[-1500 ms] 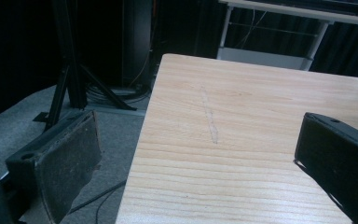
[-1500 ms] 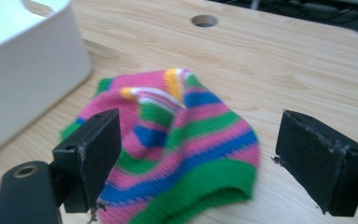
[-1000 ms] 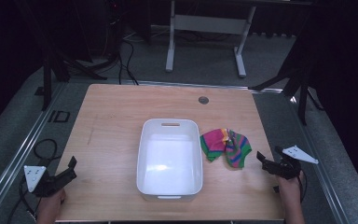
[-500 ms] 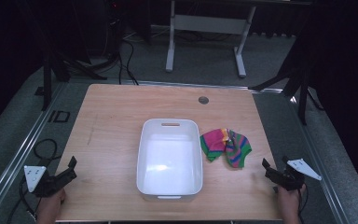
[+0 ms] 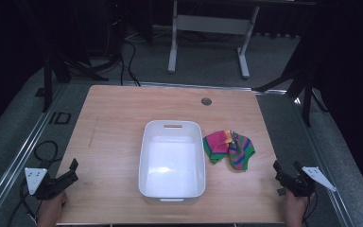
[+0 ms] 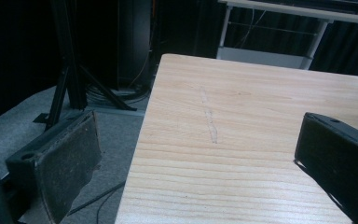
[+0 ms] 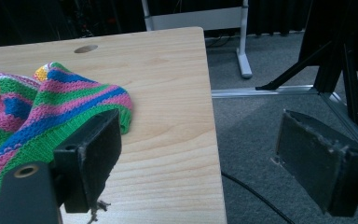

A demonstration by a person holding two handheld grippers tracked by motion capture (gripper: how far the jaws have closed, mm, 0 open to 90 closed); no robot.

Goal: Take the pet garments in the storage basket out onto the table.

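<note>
We start with the cloth [image 5: 229, 149], a striped knit in pink, green and blue, lying crumpled near the table's [image 5: 118, 118] right edge, just beside the right wall of the tub [image 5: 172, 130]. Nothing grips it. From the right gripper view the cloth [image 7: 37, 112] sits close ahead of the left-hand jaw, free on the wood. The tub is white, looks empty, and stands at the middle of the table toward the front edge, so we judge the cloth is parked beside it ready to be dropped in.

Now the right gripper [image 5: 284, 174]: it hangs at the table's front right corner, straddling the right edge, jaws spread wide with nothing between them. The hand [image 5: 295, 208] beneath holds it low, pointed inward toward the cloth. That looks to us like a ready pose for a reach.

Over to the left gripper [image 5: 70, 171], at the front left corner, well apart from tub and cloth. In the left gripper view its 2 jaws stand wide apart too, 1 over the floor and 1 over the table edge. It points across bare wood, idle by our reading.

Far back, a small round hole [image 5: 206, 101] marks the tabletop.
</note>
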